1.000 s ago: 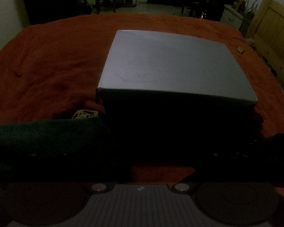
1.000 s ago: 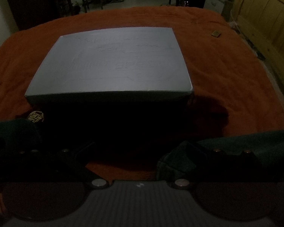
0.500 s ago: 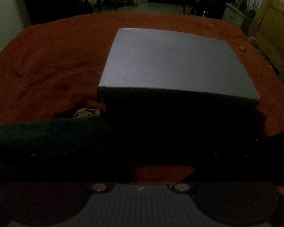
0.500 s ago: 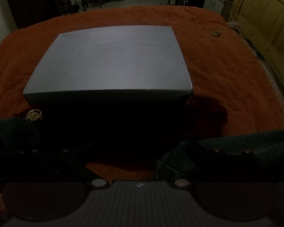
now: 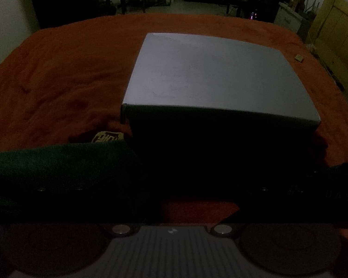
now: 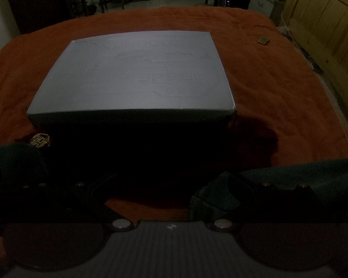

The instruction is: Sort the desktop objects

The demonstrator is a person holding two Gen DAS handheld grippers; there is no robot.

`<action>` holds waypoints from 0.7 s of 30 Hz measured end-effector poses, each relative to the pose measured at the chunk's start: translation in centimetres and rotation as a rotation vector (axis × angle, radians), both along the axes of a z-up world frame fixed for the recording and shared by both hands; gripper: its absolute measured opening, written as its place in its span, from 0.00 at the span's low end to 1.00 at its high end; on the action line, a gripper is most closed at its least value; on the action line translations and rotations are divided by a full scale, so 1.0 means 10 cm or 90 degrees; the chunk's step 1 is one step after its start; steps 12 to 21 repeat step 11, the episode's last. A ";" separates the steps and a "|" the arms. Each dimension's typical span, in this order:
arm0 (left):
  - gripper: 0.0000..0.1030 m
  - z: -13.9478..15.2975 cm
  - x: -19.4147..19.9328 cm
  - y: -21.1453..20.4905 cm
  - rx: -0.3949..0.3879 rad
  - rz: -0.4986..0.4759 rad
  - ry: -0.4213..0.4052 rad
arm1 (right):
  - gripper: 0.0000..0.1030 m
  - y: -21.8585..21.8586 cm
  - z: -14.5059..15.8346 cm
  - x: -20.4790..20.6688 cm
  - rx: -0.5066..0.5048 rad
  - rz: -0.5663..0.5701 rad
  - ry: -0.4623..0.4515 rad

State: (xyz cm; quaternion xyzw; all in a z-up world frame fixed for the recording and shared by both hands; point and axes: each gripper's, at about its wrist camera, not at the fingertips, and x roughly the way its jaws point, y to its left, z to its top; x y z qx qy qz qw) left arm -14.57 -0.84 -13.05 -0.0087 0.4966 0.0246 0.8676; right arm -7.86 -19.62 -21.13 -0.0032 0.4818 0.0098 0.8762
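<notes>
Left wrist view, far left: your left gripper (image 5: 197, 180) has its jaws spread wide, clasping nothing; the left finger (image 5: 58, 164) wears a dark green cover, the right one is lost in shadow. Just beyond that finger, a small gold-patterned object (image 5: 107, 136) lies on the orange blanket (image 5: 58, 69), touching or just beside the near left corner of the grey box (image 5: 211, 76). The box sits closed at mid-blanket, its front face in darkness. Further right, a small tan square (image 5: 299, 57) lies well apart, near the wooden headboard (image 5: 336, 34). Right wrist view: your right gripper (image 6: 148, 185) is likewise spread and empty, facing the box front. Judged from this layout, sorting appears barely begun: both loose pieces remain outside the box, whose lid is still on.
</notes>
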 end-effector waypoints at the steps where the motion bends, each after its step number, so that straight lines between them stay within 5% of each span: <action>1: 0.99 0.00 0.00 0.00 0.000 0.000 0.000 | 1.00 0.00 0.00 0.00 -0.001 0.000 0.000; 21: 0.99 0.03 -0.04 0.02 0.000 0.007 -0.022 | 1.00 0.02 0.01 -0.01 0.005 0.004 -0.001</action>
